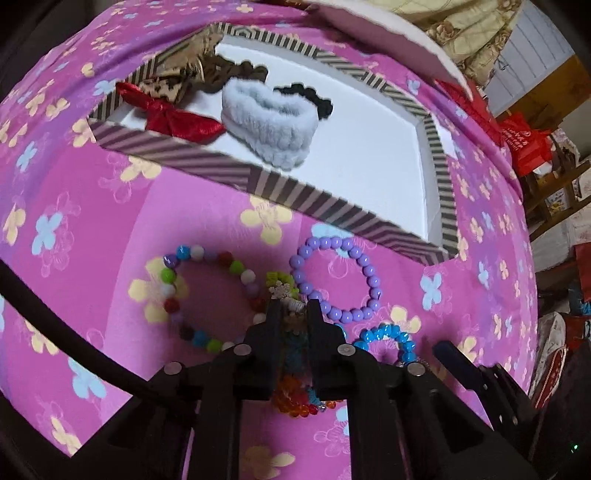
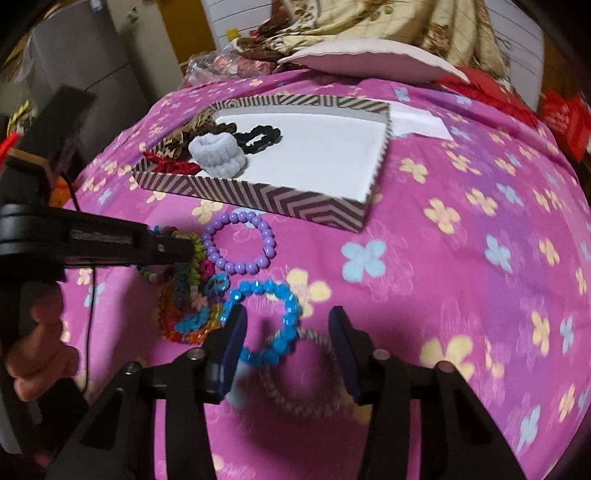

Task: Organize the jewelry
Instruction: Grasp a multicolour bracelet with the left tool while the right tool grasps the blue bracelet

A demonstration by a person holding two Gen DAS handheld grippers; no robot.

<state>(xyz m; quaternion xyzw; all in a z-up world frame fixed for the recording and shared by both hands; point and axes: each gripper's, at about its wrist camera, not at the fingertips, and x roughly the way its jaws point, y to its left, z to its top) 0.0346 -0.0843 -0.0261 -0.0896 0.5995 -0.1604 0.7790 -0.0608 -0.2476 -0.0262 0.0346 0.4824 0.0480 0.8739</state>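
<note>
Striped box (image 2: 280,197) on the pink flowered bedspread (image 2: 461,258); inside, crowded at one end, I see a grey fluffy scrunchie (image 2: 218,153), a black scrunchie (image 2: 258,136), a red bow (image 1: 173,116) and a leopard-print bow (image 1: 166,86); rest of the white floor bare. Loose on the bedspread just before the box: purple bead bracelet (image 2: 238,243), blue bead bracelet (image 2: 269,321), multicolour bead bracelet (image 1: 210,299), a pale twisted ring (image 2: 299,376). My left tool (image 1: 291,314) is clamped on a woven multicolour bracelet (image 2: 192,291). My right tool (image 2: 288,328) hangs open over the blue bracelet and the ring. Pillow (image 2: 365,61), patterned quilt (image 2: 388,22) and red bags (image 1: 528,144) beyond
</note>
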